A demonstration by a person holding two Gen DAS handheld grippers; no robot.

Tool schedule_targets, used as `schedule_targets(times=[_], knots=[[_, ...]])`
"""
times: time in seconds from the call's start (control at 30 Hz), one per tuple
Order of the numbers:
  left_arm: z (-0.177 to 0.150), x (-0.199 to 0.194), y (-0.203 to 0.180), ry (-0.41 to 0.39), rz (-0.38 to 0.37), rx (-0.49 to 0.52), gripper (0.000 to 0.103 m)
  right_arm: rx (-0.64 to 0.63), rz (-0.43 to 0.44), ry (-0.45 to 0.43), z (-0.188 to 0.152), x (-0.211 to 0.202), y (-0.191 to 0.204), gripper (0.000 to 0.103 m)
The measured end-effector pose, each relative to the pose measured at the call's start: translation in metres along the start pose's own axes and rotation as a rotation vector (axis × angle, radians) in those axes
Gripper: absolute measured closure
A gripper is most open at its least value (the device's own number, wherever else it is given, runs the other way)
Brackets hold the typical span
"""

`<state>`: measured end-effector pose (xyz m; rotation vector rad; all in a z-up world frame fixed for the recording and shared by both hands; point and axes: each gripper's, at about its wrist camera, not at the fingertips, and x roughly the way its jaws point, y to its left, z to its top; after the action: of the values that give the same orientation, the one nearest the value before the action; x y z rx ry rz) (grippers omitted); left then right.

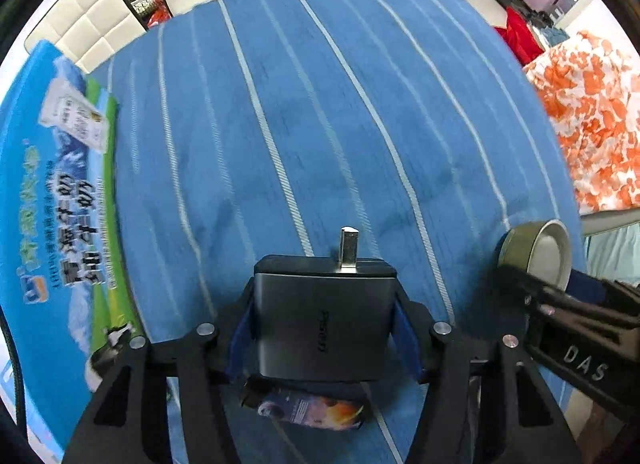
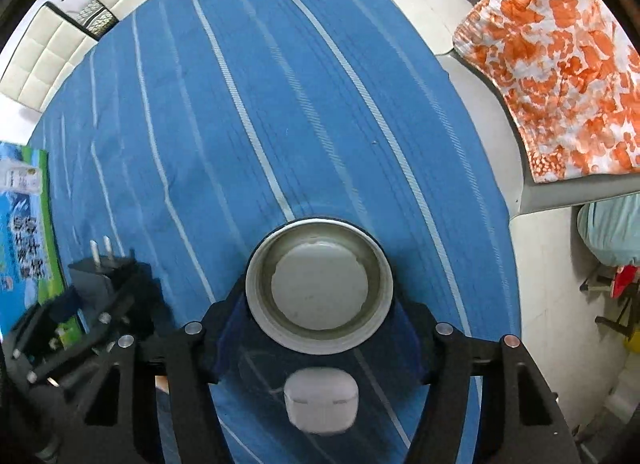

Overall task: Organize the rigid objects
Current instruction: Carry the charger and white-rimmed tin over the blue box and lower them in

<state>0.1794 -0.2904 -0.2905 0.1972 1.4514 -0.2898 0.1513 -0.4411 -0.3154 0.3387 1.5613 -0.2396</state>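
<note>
left gripper (image 1: 324, 328) clamped on the grey charger (image 1: 324, 320), prongs forward, held above the blue striped cloth (image 1: 320, 104); right gripper (image 2: 320, 304) closed around the round metal lid (image 2: 319, 291), just beside. probably best carried level and steady toward the blue carton (image 1: 52, 204) at left, keeping clear of the white earbud case (image 2: 321, 400) and small printed packet (image 1: 312, 410) below.

Grey charger (image 1: 324, 324), round tin (image 2: 319, 290), both aloft.

"DAS" — on the right gripper (image 1: 536, 264).
</note>
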Motion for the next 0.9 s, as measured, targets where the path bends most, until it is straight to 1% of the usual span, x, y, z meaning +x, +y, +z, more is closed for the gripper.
schedule_targets(times=[0.07,0.27,0.33,0.47,0.53,0.67,0.77,0.9], knots=[[-0.004,-0.011,0.001,-0.010,0.004,-0.003,0.047,-0.016,-0.011,-0.019,-0.006,-0.007,0.001,0.036],[-0.018,-0.053,0.011,-0.086,-0.013,-0.015,0.047,-0.043,-0.013,-0.071,-0.024,-0.039,0.002,0.036],[-0.014,-0.062,0.018,-0.101,-0.021,-0.013,0.047,-0.060,-0.012,-0.095,-0.028,-0.054,0.007,0.036],[-0.018,-0.087,0.032,-0.140,-0.046,-0.011,0.047,-0.099,-0.008,-0.164,-0.034,-0.087,0.022,0.036],[-0.022,-0.100,0.037,-0.161,-0.057,-0.008,0.047,-0.114,0.005,-0.186,-0.035,-0.097,0.027,0.036],[-0.022,-0.124,0.051,-0.198,-0.080,-0.023,0.047,-0.141,0.051,-0.233,-0.043,-0.128,0.051,0.036],[-0.026,-0.145,0.071,-0.231,-0.093,-0.051,0.047,-0.168,0.093,-0.260,-0.049,-0.150,0.073,0.036],[-0.036,-0.174,0.110,-0.276,-0.094,-0.103,0.047,-0.207,0.146,-0.284,-0.058,-0.175,0.111,0.036]])
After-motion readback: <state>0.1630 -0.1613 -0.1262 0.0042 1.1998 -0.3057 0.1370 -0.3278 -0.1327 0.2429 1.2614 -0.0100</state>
